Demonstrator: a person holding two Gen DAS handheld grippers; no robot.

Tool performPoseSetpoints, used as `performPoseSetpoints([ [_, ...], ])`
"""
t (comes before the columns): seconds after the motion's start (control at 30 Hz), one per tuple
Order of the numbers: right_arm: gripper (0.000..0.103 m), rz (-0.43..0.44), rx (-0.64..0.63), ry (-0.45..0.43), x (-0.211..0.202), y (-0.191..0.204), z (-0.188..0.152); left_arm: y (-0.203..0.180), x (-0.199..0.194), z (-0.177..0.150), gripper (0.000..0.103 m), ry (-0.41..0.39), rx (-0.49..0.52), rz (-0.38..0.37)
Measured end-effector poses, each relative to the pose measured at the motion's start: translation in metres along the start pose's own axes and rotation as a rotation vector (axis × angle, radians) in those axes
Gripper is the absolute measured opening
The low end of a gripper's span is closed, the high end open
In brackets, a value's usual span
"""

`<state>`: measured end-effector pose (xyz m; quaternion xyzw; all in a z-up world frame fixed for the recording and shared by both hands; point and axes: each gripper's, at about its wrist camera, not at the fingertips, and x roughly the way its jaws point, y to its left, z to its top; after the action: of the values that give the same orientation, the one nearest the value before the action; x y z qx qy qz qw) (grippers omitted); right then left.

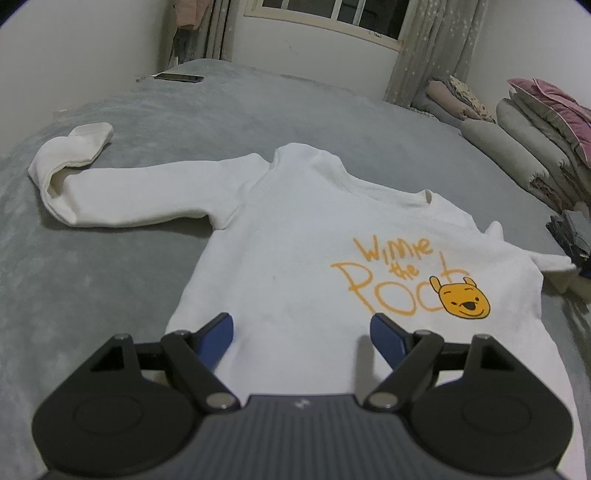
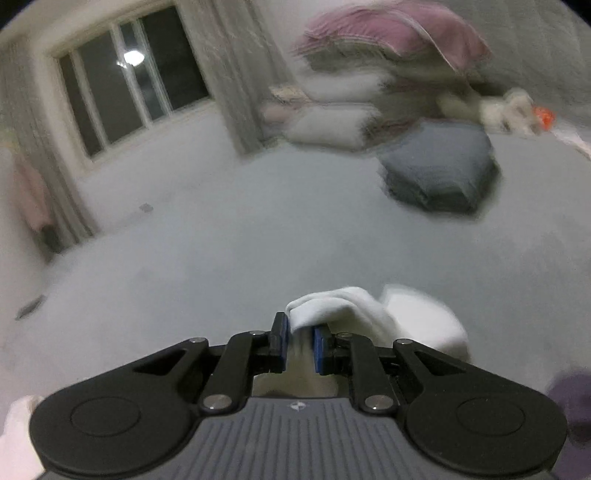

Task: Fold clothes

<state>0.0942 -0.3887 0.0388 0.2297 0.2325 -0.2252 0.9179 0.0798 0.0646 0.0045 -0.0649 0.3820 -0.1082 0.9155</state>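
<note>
You're hovering the left gripper (image 1: 301, 332) wide apart and empty over the white sweatshirt (image 1: 295, 236), which is lying print-up mid-bed (image 1: 110, 280), one sleeve (image 1: 122, 188) stretched toward the bed's left edge. You're pinching white fabric (image 2: 328, 306) in the right gripper (image 2: 300, 341), probably the other sleeve, lifting it for a fold inward.

Looks like I'm working in somebody's bedroom at home, not a lab.

From my feed I've got a big bed (image 1: 110, 280) with a grey fuzzy cover filling most of the view, a stack of folded quilts (image 1: 543, 136) and pillows piled against the wall, a window (image 2: 129, 77) with pale patterned curtains (image 1: 436, 48) beside it and dark glass, a phone (image 1: 179, 77) lying near the far edge of the bed, and clothes hanging in the corner (image 1: 192, 14).
</note>
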Motion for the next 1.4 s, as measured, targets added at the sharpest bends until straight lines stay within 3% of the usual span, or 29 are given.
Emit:
performPoseSetpoints([
  [0.07,0.015,0.006,0.013,0.004,-0.006,-0.004,-0.002,0.000,-0.001,0.001,0.080,0.002,-0.004,-0.002],
  [0.23,0.018,0.020,-0.140,0.043,-0.030,0.015,-0.006,0.002,-0.001,0.002,0.080,0.006,-0.014,-0.009],
  [0.37,0.019,0.001,-0.205,0.170,-0.037,0.007,-0.025,0.002,-0.002,0.002,0.080,0.007,-0.019,-0.011],
  [0.53,0.020,0.080,-0.263,0.316,-0.035,-0.007,-0.044,0.004,-0.002,0.003,0.080,0.006,-0.029,-0.016],
  [0.63,0.021,0.082,-0.294,0.262,-0.053,0.001,-0.038,0.004,-0.002,0.003,0.080,0.005,-0.033,-0.020],
  [0.7,0.028,0.098,-0.347,0.155,-0.070,0.017,-0.024,0.004,-0.002,0.004,0.080,0.004,-0.034,-0.021],
  [0.77,0.046,0.145,-0.405,0.083,-0.079,0.036,-0.012,0.004,-0.002,0.004,0.080,0.004,-0.036,-0.023],
  [0.87,0.060,0.264,-0.502,0.085,-0.056,0.064,-0.004,0.004,-0.002,0.004,0.080,0.003,-0.035,-0.024],
  [1.4,0.060,0.430,-0.777,0.329,0.094,0.169,-0.038,0.004,-0.001,0.007,0.080,-0.002,-0.042,-0.052],
])
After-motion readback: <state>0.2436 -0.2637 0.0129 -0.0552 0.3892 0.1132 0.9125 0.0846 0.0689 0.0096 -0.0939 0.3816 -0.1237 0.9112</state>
